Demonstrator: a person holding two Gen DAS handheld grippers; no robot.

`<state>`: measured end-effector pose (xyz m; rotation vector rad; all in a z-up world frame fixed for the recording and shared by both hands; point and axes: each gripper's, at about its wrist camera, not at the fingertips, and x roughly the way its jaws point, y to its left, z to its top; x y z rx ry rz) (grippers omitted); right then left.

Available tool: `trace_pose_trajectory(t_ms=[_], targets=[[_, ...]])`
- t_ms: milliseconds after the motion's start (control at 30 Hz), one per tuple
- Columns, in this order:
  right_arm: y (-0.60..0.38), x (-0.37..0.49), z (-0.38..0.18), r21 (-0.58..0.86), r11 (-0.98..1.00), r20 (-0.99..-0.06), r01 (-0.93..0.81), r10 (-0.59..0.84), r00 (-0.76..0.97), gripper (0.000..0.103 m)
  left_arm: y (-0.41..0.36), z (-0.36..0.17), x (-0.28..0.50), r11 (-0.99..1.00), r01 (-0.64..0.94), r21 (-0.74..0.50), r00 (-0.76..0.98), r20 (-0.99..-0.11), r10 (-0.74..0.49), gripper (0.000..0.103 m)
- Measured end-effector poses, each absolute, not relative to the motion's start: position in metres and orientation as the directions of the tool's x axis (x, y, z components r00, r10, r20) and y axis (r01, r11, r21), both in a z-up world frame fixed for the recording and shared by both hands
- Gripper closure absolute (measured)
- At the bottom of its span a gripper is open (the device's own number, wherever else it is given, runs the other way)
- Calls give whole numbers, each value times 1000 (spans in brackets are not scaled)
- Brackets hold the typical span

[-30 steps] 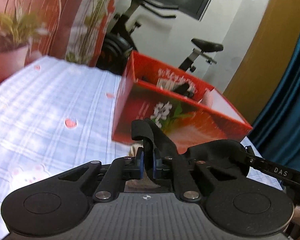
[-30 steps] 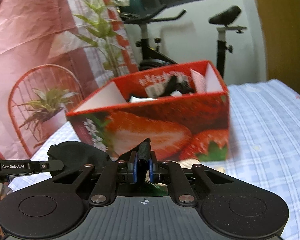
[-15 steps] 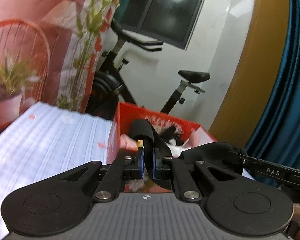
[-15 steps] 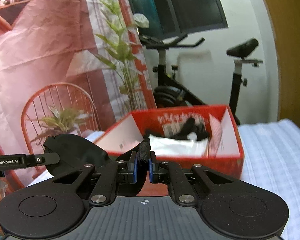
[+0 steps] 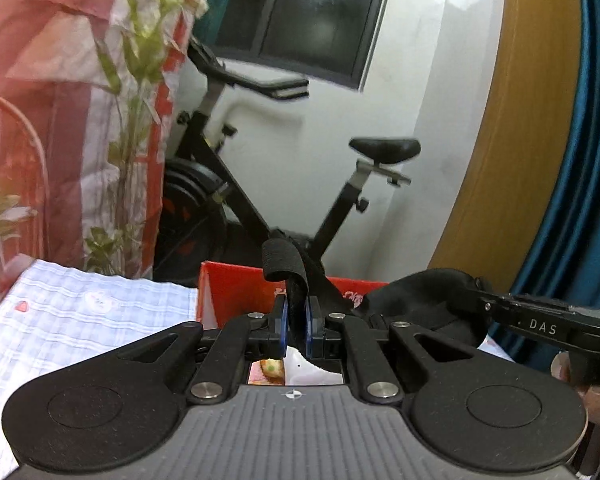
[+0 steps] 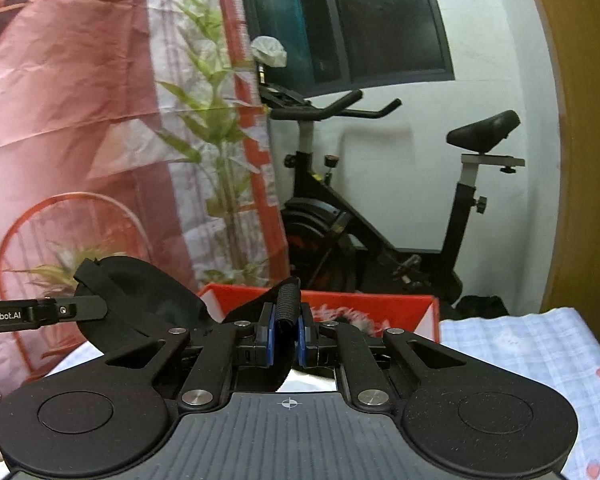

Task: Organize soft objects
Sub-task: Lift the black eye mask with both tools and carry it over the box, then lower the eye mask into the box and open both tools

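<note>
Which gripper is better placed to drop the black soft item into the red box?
The right, slightly. The right gripper faces the red box about centred; the left gripper faces it nearer its left corner. Each is shut on a black strap, so probably both must release.

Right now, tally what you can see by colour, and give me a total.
Black: 3 — strap pinched in the left tongs and right tongs, exercise bike
Red: 1 — box
Blue-and-white: 1 — checked cloth
Total: 5
</note>
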<state>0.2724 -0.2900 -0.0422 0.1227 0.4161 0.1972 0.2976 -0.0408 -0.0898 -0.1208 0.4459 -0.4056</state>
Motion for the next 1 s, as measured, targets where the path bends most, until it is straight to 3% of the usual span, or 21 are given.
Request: trace_pose_trajectory(t_ms=[300, 500, 633, 867, 933, 967, 1000], targets=[[-297, 328, -68, 119, 983, -479, -141, 181, 859, 93, -70, -115, 351, 919, 364, -150, 744, -547, -384, 94], [-289, 342, -96, 97, 985, -594, -145, 174, 785, 93, -78, -137, 362, 912, 390, -129, 677, -631, -378, 94], [-285, 347, -112, 90, 987, -651, -136, 162, 742, 93, -81, -144, 361, 903, 418, -99, 651, -661, -374, 94], [-291, 347, -125, 113, 989, -667, -99, 149, 730, 93, -77, -147, 366, 905, 416, -86, 643, -676, -359, 93], [-291, 347, -125, 102, 990, -656, -93, 137, 742, 92, -79, -144, 364, 909, 412, -69, 659, -666, -349, 88], [-290, 345, -124, 85, 993, -646, -84, 119, 754, 86, -78, -142, 363, 913, 402, -65, 666, -664, -340, 84], [-289, 343, -122, 67, 995, -639, -75, 100, 763, 79, -79, -139, 363, 916, 395, -67, 670, -662, -337, 66]])
